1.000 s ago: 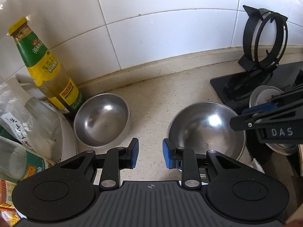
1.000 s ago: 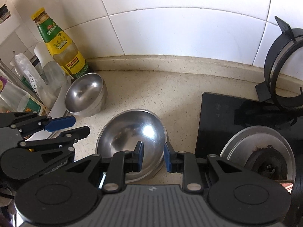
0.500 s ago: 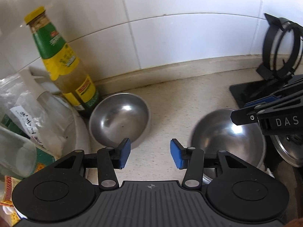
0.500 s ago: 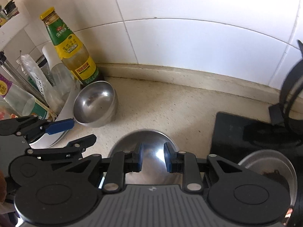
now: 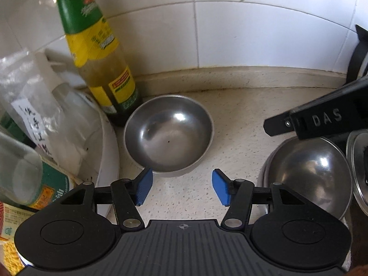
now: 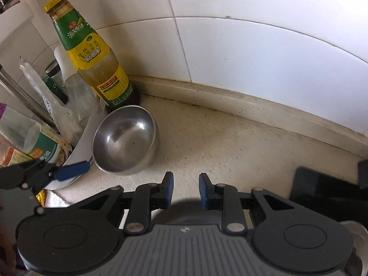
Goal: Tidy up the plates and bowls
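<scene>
Steel bowls: small bowl (image 5: 168, 135) sits on the surface (image 5: 239, 119) right against the sauce bottle (image 5: 101, 64) and beside the white plate (image 5: 110, 161); big bowl (image 5: 308, 174) lies near the right edge of the left view, well apart from it.
Risk, bottle: it stands touching the small bowl's far rim, so I'd judge a clumsy lift or shove could tip it.
Risk, slip: the bowl wall is smooth and curved; a shallow bite on the rim may slide off.
Risk, clash: both tools crowd the same corner and might knock together.
Left tongs (image 5: 179, 188): spreading wider at this moment, nothing between the pads, hovering just short of the small bowl's near rim.
Right tongs (image 6: 184, 189): narrow gap, nothing pinched; a dark rounded shape sits below them, contact unclear.
</scene>
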`<state>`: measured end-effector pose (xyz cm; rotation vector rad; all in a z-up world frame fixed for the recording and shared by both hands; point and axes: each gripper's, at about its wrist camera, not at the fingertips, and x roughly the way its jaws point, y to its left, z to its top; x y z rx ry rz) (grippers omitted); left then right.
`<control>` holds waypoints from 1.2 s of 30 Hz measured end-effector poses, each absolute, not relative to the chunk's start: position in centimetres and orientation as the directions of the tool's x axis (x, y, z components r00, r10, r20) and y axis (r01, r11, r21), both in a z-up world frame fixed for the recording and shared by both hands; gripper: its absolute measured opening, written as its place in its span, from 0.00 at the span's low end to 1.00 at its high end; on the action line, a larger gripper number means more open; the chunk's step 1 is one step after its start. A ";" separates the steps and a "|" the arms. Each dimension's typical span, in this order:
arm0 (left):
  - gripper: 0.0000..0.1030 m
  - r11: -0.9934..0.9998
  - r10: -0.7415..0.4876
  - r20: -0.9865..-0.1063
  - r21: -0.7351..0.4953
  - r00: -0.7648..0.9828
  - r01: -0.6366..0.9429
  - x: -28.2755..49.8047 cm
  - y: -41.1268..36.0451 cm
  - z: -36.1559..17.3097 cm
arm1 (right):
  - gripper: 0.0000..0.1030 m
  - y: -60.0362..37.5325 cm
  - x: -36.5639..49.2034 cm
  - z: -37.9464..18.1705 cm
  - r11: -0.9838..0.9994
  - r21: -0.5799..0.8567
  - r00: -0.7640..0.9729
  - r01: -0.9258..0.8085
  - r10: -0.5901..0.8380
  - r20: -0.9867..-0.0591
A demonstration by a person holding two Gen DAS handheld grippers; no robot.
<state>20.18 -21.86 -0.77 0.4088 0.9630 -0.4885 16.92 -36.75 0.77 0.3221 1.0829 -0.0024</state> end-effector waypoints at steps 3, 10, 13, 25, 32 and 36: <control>0.63 0.838 -0.198 -0.863 0.097 0.465 0.537 21.0 -21.3 -1.1 | 0.43 -36.5 18.0 0.3 0.954 0.261 0.468 0.148 0.165 -0.868; 0.63 0.861 -0.185 -0.869 0.082 0.459 0.503 22.1 -20.3 -1.1 | 0.45 -35.9 21.7 -1.5 0.943 0.298 0.448 0.147 0.205 -0.870; 0.63 0.862 -0.188 -0.870 0.076 0.455 0.501 22.3 -20.1 -1.0 | 0.46 -35.6 23.3 -2.7 0.936 0.313 0.438 0.162 0.216 -0.873; 0.64 0.883 -0.188 -0.855 0.068 0.484 0.464 22.8 -18.1 0.1 | 0.58 -35.7 23.7 -1.3 0.912 0.391 0.506 0.123 0.281 -0.816; 0.68 0.893 -0.169 -0.851 0.081 0.497 0.443 22.7 -18.0 -0.3 | 0.46 -33.1 25.3 -4.9 0.950 0.301 0.387 0.079 0.249 -0.888; 0.70 0.893 -0.170 -0.852 0.080 0.495 0.443 22.8 -18.5 -0.8 | 0.31 -33.5 24.5 -4.1 0.968 0.249 0.364 0.035 0.220 -0.905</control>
